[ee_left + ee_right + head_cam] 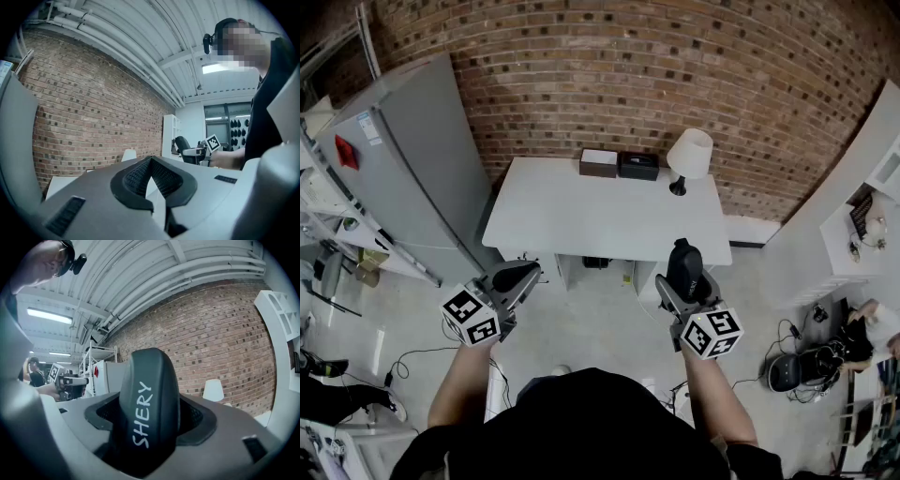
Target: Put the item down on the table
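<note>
A black, rounded oblong case (149, 413) with white lettering stands upright between the jaws of my right gripper (151, 425), which is shut on it. In the head view the case (683, 262) and right gripper (686, 281) hover level just short of the front edge of the white table (581, 220). My left gripper (525, 275) is held level at the left, also short of the table. Its pads meet at the tip (151, 161) and hold nothing.
At the back of the table stand a brown box (598, 162), a black box (638, 166) and a white lamp (688, 157), against a brick wall. A grey fridge (412, 159) stands left. Cables and a black bag (787, 372) lie on the floor at right.
</note>
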{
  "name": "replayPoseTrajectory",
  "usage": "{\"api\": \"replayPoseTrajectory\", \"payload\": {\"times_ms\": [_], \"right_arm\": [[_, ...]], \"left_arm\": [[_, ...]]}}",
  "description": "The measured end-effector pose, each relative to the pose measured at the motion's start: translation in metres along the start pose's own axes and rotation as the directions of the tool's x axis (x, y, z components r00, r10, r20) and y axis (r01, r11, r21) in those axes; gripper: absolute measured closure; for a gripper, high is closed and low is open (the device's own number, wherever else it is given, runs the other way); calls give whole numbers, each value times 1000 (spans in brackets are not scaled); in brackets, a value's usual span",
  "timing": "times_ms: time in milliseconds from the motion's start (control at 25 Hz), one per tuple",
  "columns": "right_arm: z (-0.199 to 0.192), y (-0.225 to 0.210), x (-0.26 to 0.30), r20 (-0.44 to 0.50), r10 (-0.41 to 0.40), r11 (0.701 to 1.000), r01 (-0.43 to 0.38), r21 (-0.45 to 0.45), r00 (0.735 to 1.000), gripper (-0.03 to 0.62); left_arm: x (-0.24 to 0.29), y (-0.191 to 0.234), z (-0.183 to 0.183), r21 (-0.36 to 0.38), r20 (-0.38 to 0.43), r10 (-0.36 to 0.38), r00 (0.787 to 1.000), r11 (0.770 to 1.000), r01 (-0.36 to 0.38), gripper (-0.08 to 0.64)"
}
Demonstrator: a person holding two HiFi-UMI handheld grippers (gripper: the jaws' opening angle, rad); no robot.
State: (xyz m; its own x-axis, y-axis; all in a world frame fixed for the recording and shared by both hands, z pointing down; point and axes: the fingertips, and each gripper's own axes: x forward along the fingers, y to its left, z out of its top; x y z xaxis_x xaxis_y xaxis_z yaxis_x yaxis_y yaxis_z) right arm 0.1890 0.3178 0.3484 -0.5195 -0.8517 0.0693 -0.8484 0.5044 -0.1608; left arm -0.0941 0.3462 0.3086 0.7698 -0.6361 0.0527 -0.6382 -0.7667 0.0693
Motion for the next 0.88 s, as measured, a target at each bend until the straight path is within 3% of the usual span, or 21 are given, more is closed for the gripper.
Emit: {"api": "replayPoseTrajectory", "payload": {"times_ms": [880], "right_arm": [[-9,-19,-5,10,-16,998,15,67,1000,233]], "left_arm": [[2,-3,0,-14,-35,9,999,1000,-10,545]]}}
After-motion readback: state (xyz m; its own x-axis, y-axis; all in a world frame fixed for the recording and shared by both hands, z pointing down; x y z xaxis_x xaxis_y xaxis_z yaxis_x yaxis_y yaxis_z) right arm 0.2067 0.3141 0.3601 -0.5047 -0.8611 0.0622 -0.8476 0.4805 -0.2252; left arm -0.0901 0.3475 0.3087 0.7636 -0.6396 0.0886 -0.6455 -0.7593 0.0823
